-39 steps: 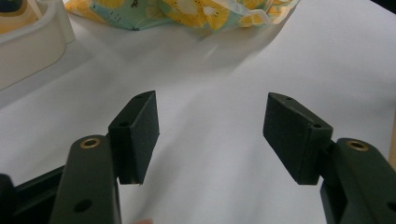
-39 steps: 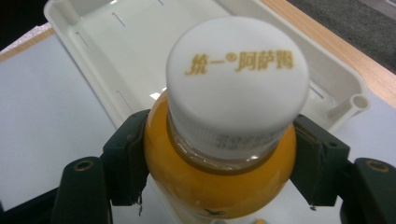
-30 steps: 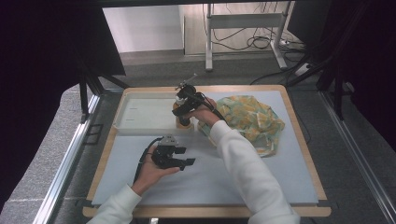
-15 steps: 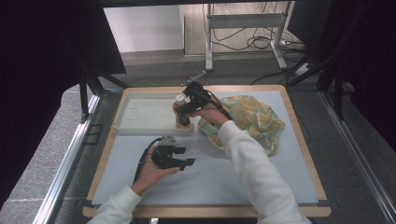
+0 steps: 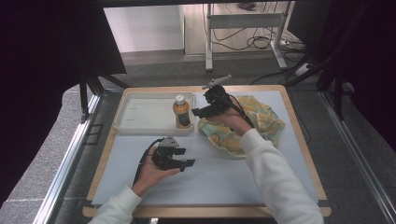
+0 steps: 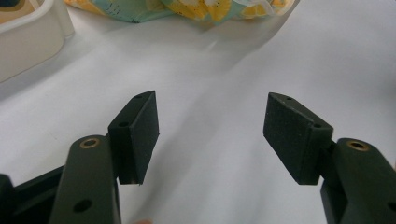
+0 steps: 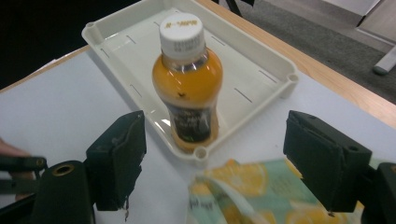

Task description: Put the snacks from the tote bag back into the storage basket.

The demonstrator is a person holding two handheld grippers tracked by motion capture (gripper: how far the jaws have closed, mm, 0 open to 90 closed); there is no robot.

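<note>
The surface [image 5: 261, 175] is carrying a white tray [image 5: 140, 114] near its far left corner and a patterned cloth [image 5: 261, 123] lying toward its far right.

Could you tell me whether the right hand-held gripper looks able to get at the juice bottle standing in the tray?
Probably yes: the right hand-held gripper is open, faces the bottle, and nothing stands between them.
</note>
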